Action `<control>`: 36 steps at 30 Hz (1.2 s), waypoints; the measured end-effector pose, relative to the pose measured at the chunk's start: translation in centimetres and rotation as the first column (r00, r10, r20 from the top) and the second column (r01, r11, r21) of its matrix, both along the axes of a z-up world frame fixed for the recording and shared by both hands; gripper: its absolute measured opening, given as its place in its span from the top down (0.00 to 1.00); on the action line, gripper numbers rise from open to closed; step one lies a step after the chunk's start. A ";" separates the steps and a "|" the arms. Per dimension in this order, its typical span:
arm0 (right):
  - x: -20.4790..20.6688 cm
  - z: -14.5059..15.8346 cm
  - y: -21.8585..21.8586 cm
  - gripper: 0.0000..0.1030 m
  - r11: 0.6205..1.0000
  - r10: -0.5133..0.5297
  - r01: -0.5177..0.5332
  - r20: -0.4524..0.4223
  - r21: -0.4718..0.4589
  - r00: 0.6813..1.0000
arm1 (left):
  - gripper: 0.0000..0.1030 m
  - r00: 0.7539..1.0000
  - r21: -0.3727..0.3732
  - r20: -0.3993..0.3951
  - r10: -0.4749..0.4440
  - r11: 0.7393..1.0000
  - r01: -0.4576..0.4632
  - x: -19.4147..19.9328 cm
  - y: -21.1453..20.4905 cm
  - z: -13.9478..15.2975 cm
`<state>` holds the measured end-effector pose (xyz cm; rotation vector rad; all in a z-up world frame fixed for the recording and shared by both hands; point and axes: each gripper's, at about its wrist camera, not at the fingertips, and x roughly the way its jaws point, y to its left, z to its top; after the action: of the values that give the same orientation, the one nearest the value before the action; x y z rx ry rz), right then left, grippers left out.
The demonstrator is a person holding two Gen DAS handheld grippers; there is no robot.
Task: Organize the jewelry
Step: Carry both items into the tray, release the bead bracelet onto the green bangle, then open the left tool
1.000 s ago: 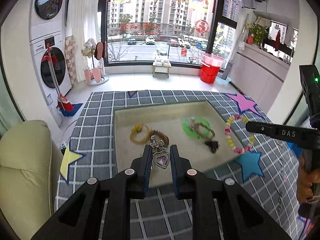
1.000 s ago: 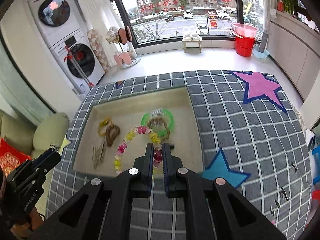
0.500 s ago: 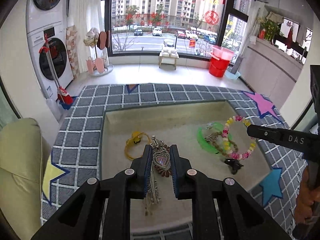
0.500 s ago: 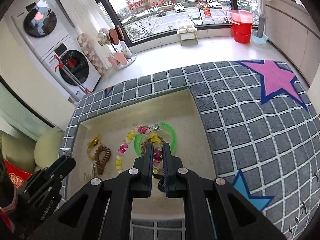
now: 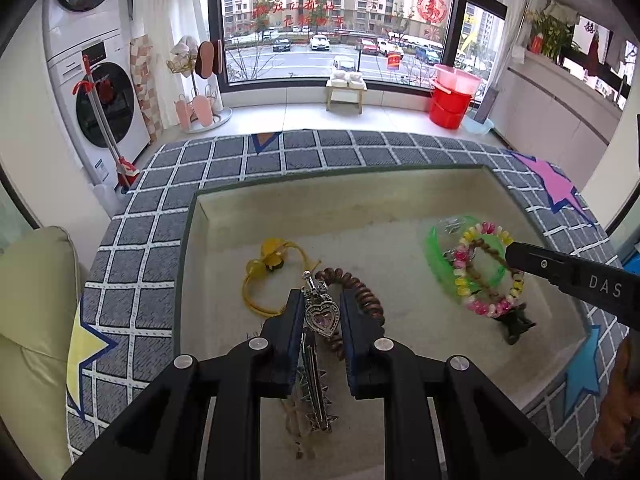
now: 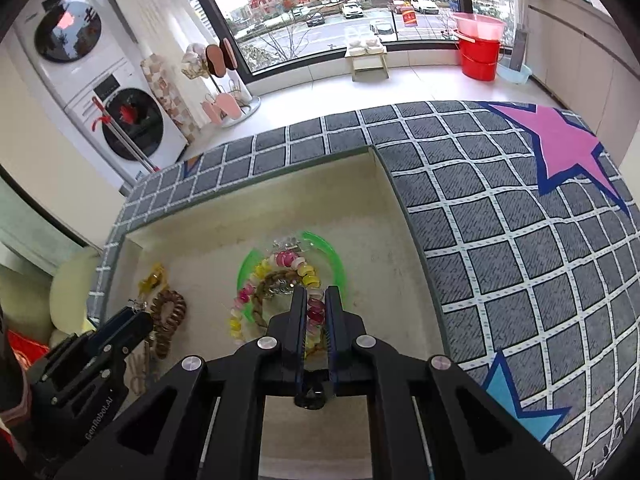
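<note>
The left tool was clamped on a silver heart pendant, its two blue-lined pads pressing the heart from either side, with the pendant's small silver top piece poking up past the fingertips. Below that tool, a spiky silver hair clip lay on the floor of the beige tray. The right tool was nearly closed on a pink bead of the pink-and-yellow beaded bracelet, which hung from its tips over the right part of the tray.

Just beyond the left tool's tips a brown coiled hair tie rested on the tray floor, and beside it, to the left, a yellow cord with yellow beads. In the left wrist view the bracelet overlapped a green translucent bangle that held a brown braided ring; a small dark clip sat near the tray's right edge.

The tray was sunk into a desk covered with a grey checked cloth bearing pink, blue and yellow stars. Farther off stood stacked washing machines, a small wooden stool, red buckets and a wide window facing a street with parked cars.
</note>
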<state>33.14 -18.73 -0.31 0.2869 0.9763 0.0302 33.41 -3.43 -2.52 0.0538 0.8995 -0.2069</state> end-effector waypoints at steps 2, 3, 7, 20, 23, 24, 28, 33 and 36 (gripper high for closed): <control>0.0 -0.2 0.2 0.91 1.000 0.006 -0.006 -0.003 -0.016 1.000 | 0.68 1.000 0.006 -0.005 0.003 1.000 -0.003 0.0 0.0 -0.3; -0.1 -0.2 0.3 0.91 1.000 0.009 -0.009 0.001 -0.024 1.000 | 0.68 1.000 0.008 -0.007 0.003 1.000 -0.003 0.0 0.1 -0.4; -0.2 -0.2 0.4 0.90 0.999 0.018 -0.018 -0.002 -0.041 1.000 | 0.68 1.000 0.031 -0.012 0.007 0.999 -0.007 -0.1 -0.1 -0.7; -0.5 -0.4 0.1 0.61 1.000 0.020 -0.021 -0.031 -0.010 0.999 | 0.68 1.000 0.054 0.002 0.016 0.998 -0.016 -0.6 -0.5 -0.1; -1.0 0.1 0.0 0.47 1.000 0.016 -0.016 -0.006 -0.011 1.000 | 0.68 1.000 0.063 0.016 0.004 0.998 -0.005 -0.9 -0.7 0.3; -1.1 0.2 0.0 0.47 1.000 0.016 -0.016 -0.003 -0.009 1.000 | 0.68 1.000 0.063 0.018 -0.001 0.998 0.000 -1.0 -0.8 0.3; -1.7 1.2 -0.4 0.47 1.000 0.006 -0.006 0.026 0.000 1.000 | 0.67 1.000 0.063 0.022 -0.007 0.998 0.006 -1.0 -1.0 0.6; -2.1 1.8 -0.6 0.47 1.000 -0.001 0.001 0.037 -0.002 0.999 | 0.67 1.000 0.064 0.026 -0.007 0.998 0.005 -0.9 -1.0 0.9; -2.3 1.9 -0.8 0.47 1.000 -0.005 0.005 0.038 -0.002 0.999 | 0.67 0.999 0.078 0.038 -0.012 0.997 0.009 -1.1 -1.1 1.1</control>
<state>30.85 -19.48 1.63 0.2858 0.9383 0.0300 32.31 -4.49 -1.40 0.1346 0.8690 -0.1795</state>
